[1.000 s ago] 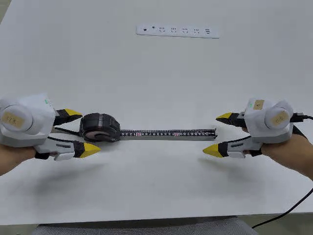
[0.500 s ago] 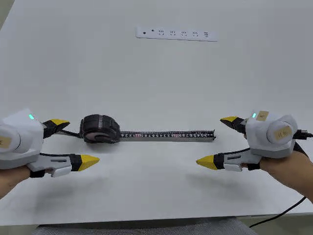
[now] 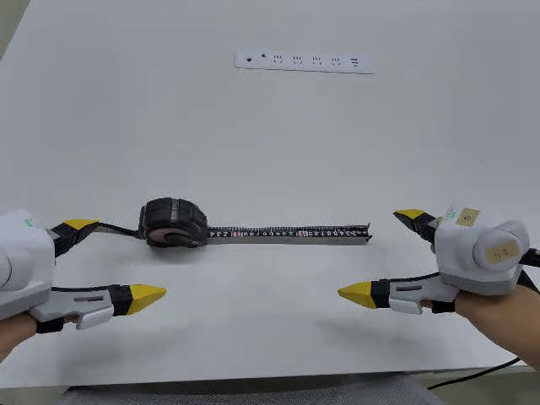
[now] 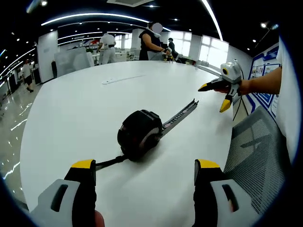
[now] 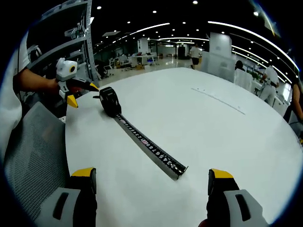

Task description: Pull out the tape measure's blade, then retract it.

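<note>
A black tape measure [image 3: 173,223] lies on the white table [image 3: 270,126], its blade [image 3: 287,232] pulled out to the right and resting flat. My left gripper [image 3: 114,260] is open, drawn back left of the case with nothing between its jaws. My right gripper [image 3: 386,256] is open too, just right of the blade's end hook [image 3: 368,231] and not touching it. The left gripper view has the case [image 4: 140,134] ahead with the blade [image 4: 180,113] running away from it. The right gripper view has the blade [image 5: 149,147] leading to the case [image 5: 110,100].
A white power strip [image 3: 304,61] lies at the far side of the table. A grey mesh chair [image 5: 33,156] stands at the near edge. People stand at the back of the room in both gripper views. A black cable [image 3: 472,374] hangs from my right hand.
Both grippers have pulled back toward me and outward, away from the tape measure. The left one has left the case's sides. The tape measure and its blade stay put.
</note>
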Action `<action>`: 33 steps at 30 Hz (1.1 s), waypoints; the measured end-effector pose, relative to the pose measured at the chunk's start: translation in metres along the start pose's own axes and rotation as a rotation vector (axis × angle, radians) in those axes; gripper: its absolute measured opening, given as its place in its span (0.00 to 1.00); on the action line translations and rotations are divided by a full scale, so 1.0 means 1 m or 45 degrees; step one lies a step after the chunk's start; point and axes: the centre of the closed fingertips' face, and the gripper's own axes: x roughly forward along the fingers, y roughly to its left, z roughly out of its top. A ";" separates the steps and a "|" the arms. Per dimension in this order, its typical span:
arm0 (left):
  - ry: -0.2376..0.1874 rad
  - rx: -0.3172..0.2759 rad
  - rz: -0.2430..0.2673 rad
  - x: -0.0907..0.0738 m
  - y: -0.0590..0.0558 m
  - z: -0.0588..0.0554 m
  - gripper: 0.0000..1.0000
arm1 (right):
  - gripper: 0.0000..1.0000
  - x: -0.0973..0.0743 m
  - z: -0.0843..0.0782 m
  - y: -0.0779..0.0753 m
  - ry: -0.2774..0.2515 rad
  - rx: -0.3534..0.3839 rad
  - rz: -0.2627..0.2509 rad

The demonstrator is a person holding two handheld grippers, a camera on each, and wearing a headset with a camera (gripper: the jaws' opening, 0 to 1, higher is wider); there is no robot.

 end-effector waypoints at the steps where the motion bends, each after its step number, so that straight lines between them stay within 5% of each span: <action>1: 0.004 -0.010 0.003 -0.001 0.000 -0.001 0.83 | 0.99 -0.001 -0.001 0.000 -0.003 0.008 -0.008; 16: -0.031 -0.073 0.112 -0.027 -0.004 -0.019 0.82 | 0.99 -0.028 -0.002 0.007 -0.076 0.054 -0.088; 20: -0.080 -0.096 0.152 -0.034 -0.006 -0.017 0.83 | 0.99 -0.032 -0.004 0.010 -0.108 0.074 -0.113; 33: -0.066 -0.109 0.173 -0.040 -0.014 -0.029 0.87 | 0.99 -0.042 -0.026 0.023 -0.127 0.139 -0.133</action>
